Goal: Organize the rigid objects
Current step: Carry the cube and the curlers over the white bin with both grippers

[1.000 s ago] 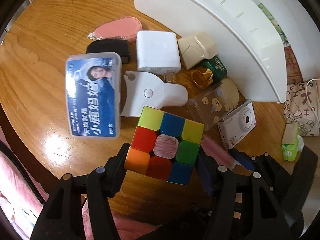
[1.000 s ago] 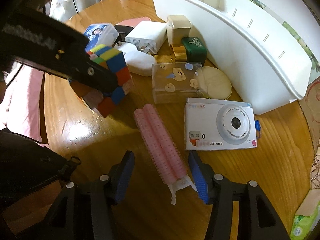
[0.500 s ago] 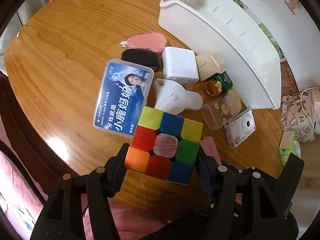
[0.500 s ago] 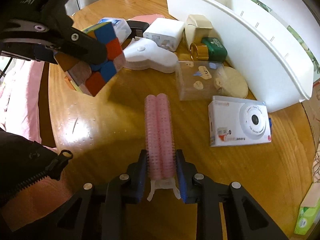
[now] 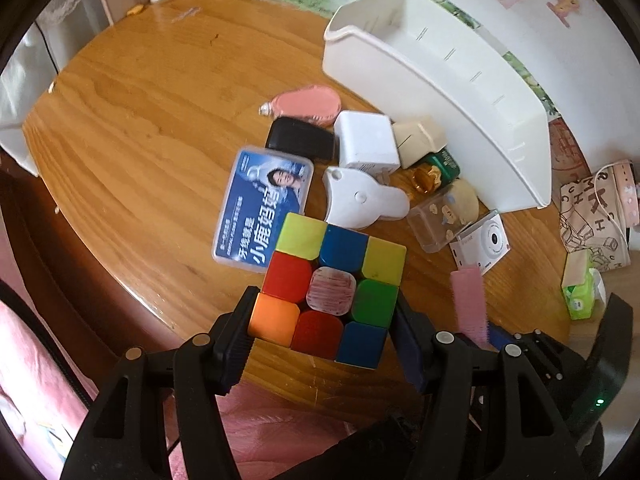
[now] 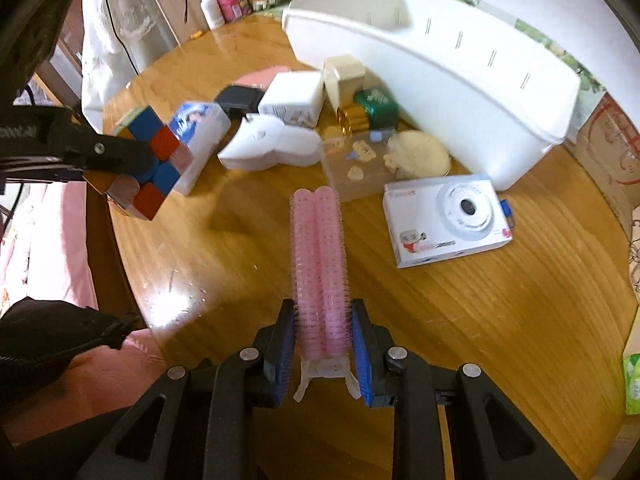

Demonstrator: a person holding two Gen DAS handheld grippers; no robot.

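Observation:
My left gripper [image 5: 324,336] is shut on a multicoloured puzzle cube [image 5: 332,284], held above the round wooden table [image 5: 140,128]. In the right wrist view the same cube [image 6: 150,160] hangs at the left in the left gripper's black fingers. My right gripper [image 6: 323,354] is shut on the clip end of a pink double hair roller [image 6: 320,264], which points away from me, lifted off the table. The roller [image 5: 469,304] also shows at the right of the left wrist view. A long white bin [image 6: 448,80] stands at the back right, its inside bare in the left wrist view.
Along the bin's near side lie a white toy camera [image 6: 448,220], a clear box [image 6: 352,168], a white handle-shaped gadget [image 6: 272,148], a white charger [image 6: 292,98], a blue-labelled case [image 5: 264,212], a black case [image 5: 300,140] and a pink pouch [image 5: 308,102]. A green tissue pack [image 5: 578,288] sits right.
My right gripper closed on the pink roller and lifted it off the table. My left gripper rose with the cube, so more of the table and bin shows.

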